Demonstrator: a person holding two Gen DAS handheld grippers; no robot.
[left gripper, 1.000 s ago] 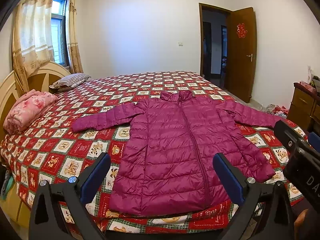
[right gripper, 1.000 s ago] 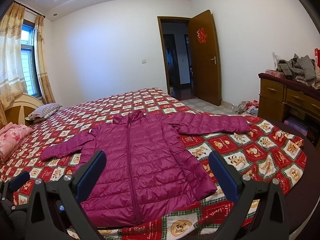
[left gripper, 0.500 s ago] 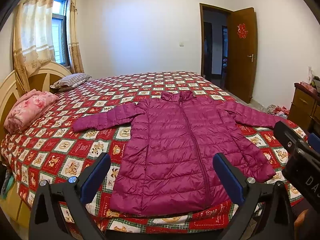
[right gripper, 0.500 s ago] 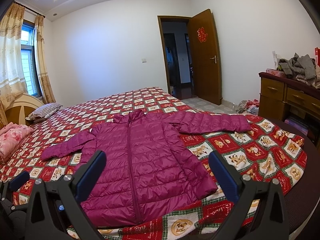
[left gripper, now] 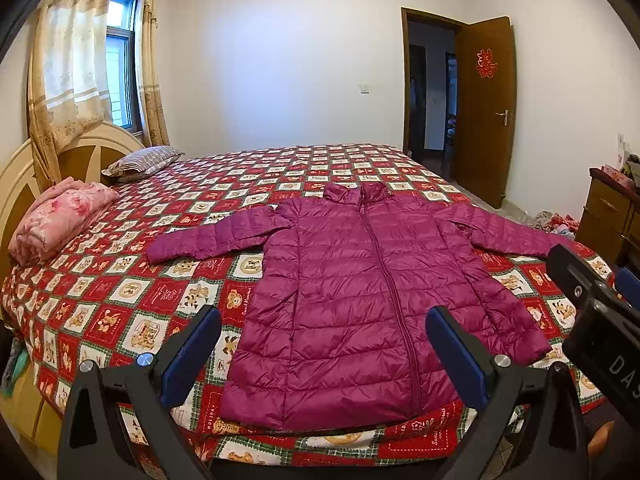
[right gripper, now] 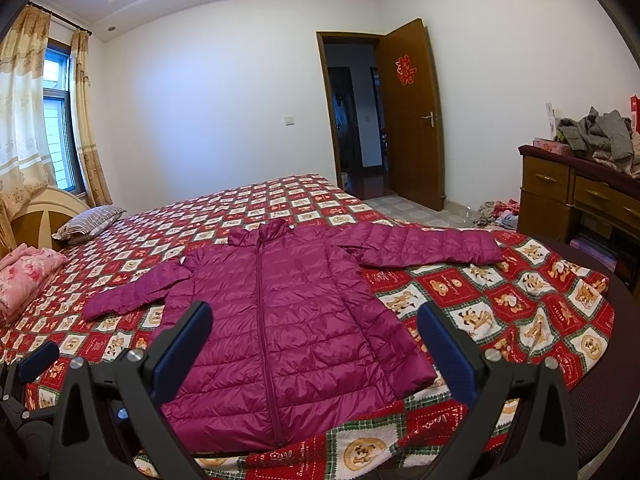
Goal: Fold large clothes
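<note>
Left wrist view: a magenta puffer coat (left gripper: 360,304) lies flat and zipped on the bed (left gripper: 120,296), hem at the near edge, collar toward the far side, both sleeves spread out sideways. The left gripper (left gripper: 320,352) hangs above the near edge w/ jaws wide, nothing between them, well short of the cloth. The left sleeve (left gripper: 212,240) points toward the headboard end, where a pink quilt (left gripper: 60,220) and a pillow (left gripper: 144,160) sit. Part of the right gripper shows at the picture's right side.

Right wrist view: same coat (right gripper: 280,320), seen from nearer the foot corner. The right gripper (right gripper: 316,356) is also spread wide and empty, over the hem. The right sleeve (right gripper: 428,246) runs toward the foot edge, its cuff resting on the spread. A dresser (right gripper: 580,196) piled w/ clothes stands beyond.

Judgement: folding has not begun; the first step is prob. bringing a sleeve in across the chest. To do it well, pinch each cuff thru both layers, since the shell looks slick and puffy and may slip from a shallow bite. Lift only enough to clear the body, lay the sleeve straight along the zip, then release. Keep the hem from sliding off the near edge; the coat sits right at it. Work one side at a time so trapped air can press out and the fold stays flat.
</note>
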